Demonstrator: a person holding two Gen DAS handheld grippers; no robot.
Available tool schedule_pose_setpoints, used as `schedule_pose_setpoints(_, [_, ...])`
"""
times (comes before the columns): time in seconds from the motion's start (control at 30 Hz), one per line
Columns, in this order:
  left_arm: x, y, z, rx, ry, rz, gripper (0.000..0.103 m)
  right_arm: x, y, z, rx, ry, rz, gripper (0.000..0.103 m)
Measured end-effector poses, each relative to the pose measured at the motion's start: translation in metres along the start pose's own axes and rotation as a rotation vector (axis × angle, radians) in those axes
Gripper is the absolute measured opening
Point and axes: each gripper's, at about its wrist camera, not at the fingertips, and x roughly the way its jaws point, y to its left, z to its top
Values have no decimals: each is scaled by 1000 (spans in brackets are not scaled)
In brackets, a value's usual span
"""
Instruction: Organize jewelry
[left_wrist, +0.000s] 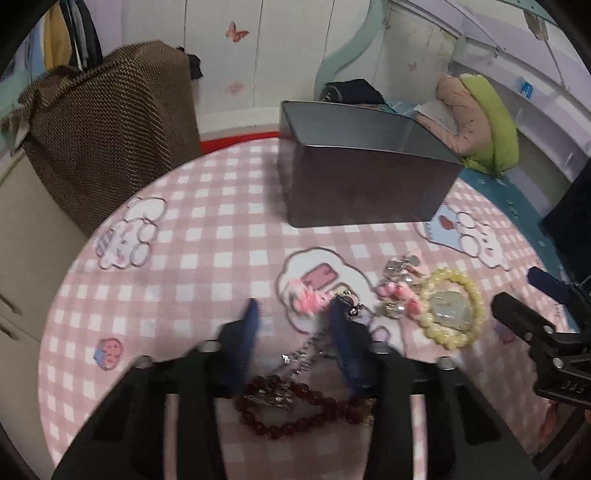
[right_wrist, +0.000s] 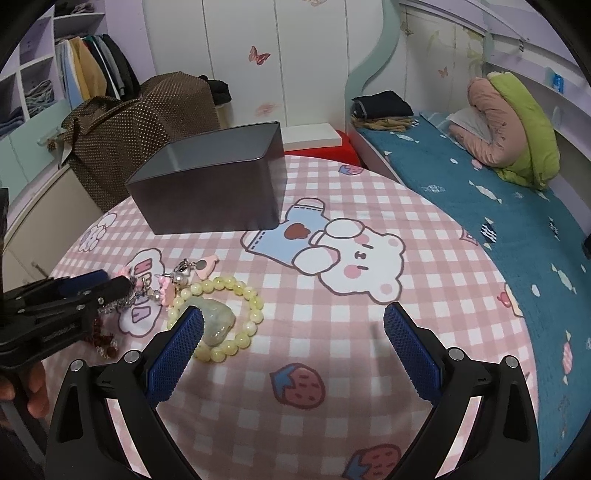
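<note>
The left gripper (left_wrist: 295, 314) is seen part-closed over a silver chain (left_wrist: 306, 354), with no firm grip discernible. The right gripper (right_wrist: 293, 321) is held wide open and empty. The yellow bead bracelet (right_wrist: 221, 317) and dark red bracelet (left_wrist: 295, 410) lie on the table (right_wrist: 369, 332), near the dark tin box (right_wrist: 218, 184).

Left wrist view is motion-blurred around my left claw (left_wrist: 293, 325); can't tell if its pads touch the silver chain (left_wrist: 303, 356). The dark red bead bracelet (left_wrist: 295, 413) is part-hidden behind the claw body at 6 o'clock. In the right wrist view, my right claw's left finger (right_wrist: 177, 350) covers the yellow bead bracelet (right_wrist: 255, 302) edge. Inside of the dark box (right_wrist: 207, 151) mostly unseen.
</note>
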Motion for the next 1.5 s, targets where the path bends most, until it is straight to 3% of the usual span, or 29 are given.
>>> schedule_pose_setpoints(0.03, [0, 3, 0, -9, -3, 2, 14, 1, 1, 0, -2, 2, 2, 95])
schedule_pose_setpoints(0.2, [1, 10, 1, -36, -12, -49, 11, 4, 2, 1, -1, 16, 15, 95])
schedule_pose_setpoints(0.27, [0, 12, 2, -55, -9, -75, 13, 4, 3, 0, -3, 21, 22, 95])
schedule_pose_setpoints(0.33, [-3, 16, 3, -80, -22, -80, 31, 4, 3, 1, -5, 20, 22, 95])
schedule_pose_setpoints(0.37, [-4, 17, 4, -87, -29, -72, 35, 3, 4, 1, -5, 17, 21, 95])
schedule_pose_setpoints(0.67, [11, 11, 15, -32, -9, -9, 36, 5, 6, 4, -14, 23, 22, 95])
schedule_pose_setpoints(0.7, [11, 11, 14, -30, -11, -8, 33, 6, 6, 3, -14, 26, 22, 95])
schedule_pose_setpoints(0.73, [11, 10, 13, -24, -17, -32, 22, 6, 6, 3, -15, 28, 23, 95])
schedule_pose_setpoints(0.77, [11, 10, 12, -20, -24, -62, 20, 6, 7, 3, -16, 30, 25, 95])
schedule_pose_setpoints(1.0, [10, 16, 12, -45, -37, -109, 19, 10, 13, 9, -39, 39, 32, 95])
schedule_pose_setpoints(1.17, [-11, 21, 12, -65, -128, -141, 18, 9, 17, 13, -51, 31, 30, 95])
schedule_pose_setpoints(1.2, [-16, 22, 12, -72, -143, -149, 17, 10, 17, 14, -50, 31, 31, 95])
schedule_pose_setpoints(1.23, [-21, 24, 12, -82, -162, -151, 7, 10, 17, 16, -49, 31, 31, 95])
schedule_pose_setpoints(1.3, [-28, 29, 13, -106, -191, -161, 7, 12, 20, 19, -50, 33, 33, 95])
schedule_pose_setpoints(1.5, [-29, 38, 10, -132, -188, -201, 7, 24, 34, 30, -88, 47, 42, 95])
